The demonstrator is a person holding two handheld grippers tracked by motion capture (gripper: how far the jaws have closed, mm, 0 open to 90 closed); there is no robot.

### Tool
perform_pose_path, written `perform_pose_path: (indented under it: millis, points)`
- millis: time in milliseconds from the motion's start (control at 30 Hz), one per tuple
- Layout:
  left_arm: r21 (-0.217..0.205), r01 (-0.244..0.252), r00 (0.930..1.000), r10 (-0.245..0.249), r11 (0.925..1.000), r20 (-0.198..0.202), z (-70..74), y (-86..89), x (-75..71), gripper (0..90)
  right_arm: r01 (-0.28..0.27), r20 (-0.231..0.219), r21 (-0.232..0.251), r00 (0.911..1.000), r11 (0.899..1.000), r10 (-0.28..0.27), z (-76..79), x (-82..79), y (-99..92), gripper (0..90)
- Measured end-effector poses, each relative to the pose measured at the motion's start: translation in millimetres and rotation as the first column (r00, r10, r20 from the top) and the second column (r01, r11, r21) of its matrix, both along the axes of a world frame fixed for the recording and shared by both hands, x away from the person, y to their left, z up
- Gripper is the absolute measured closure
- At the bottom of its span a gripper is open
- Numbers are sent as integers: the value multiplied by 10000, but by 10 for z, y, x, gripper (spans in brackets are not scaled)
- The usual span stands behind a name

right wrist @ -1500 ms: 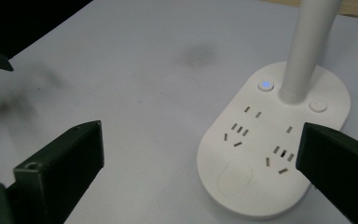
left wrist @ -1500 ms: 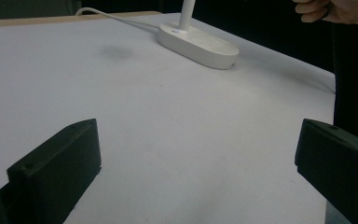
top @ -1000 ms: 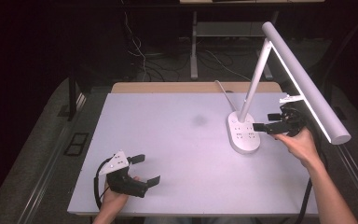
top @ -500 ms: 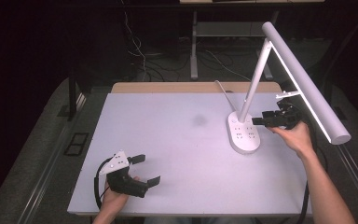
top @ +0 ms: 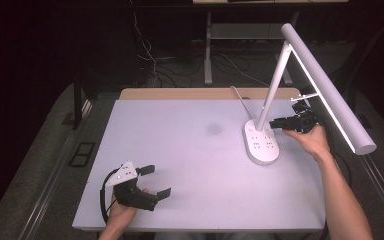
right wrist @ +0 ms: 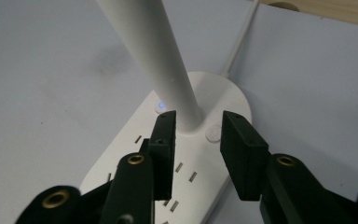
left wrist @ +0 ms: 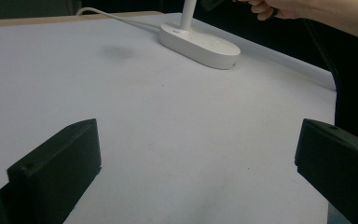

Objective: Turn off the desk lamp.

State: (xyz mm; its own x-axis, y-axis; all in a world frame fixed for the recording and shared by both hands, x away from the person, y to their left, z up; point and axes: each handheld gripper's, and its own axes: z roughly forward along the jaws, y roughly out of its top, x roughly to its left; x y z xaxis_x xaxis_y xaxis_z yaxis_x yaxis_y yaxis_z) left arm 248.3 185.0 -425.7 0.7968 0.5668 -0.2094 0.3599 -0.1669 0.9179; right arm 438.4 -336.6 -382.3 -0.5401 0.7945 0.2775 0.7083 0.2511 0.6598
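Desk lamp (top: 263,142) stands at the worktop's (top: 190,150) far right. Right claw (right wrist: 193,140) has just been closing – jaws either side of the lamp's stem at its foot, not clamped yet. Left claw (top: 154,181) rests near-left – wide open, nothing between.

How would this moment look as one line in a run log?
right gripper: jaws just closing around lamp stem at its base, contact unclear | left gripper: open, idle on table | lamp head: raised
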Motion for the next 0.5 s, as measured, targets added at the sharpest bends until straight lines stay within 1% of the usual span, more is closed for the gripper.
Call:
perform_pose_path:
  millis: [100,200,233,267,367,433,500]
  points:
    - [1,1,10000,-1,10000,11,0,2,2,0,168,15,26,9999,9999,-168,-43,35,-1,699]
    - [14,9,10000,-9,10000,0,-2,-1,1,0,397,-46,-20,9992,9992,-397,-85,72,-4,759]
    - [25,12,10000,-12,10000,-1,-1,-2,2,0,397,-46,-20,9992,9992,-397,-85,72,-4,759]
    - [25,7,10000,-7,10000,1,-1,-3,2,0,518,-82,58,9986,9986,-518,-112,94,-1,804]
    - [26,-1,10000,1,10000,1,-2,0,2,0,573,-126,74,9983,9983,-572,-137,116,10,857]
    - [30,-7,10000,7,10000,2,-1,1,2,0,511,-117,63,9986,9987,-510,-160,131,21,891]
    - [35,-3,10000,3,10000,5,-1,2,3,0,525,-181,92,9985,9986,-523,-182,141,37,898]
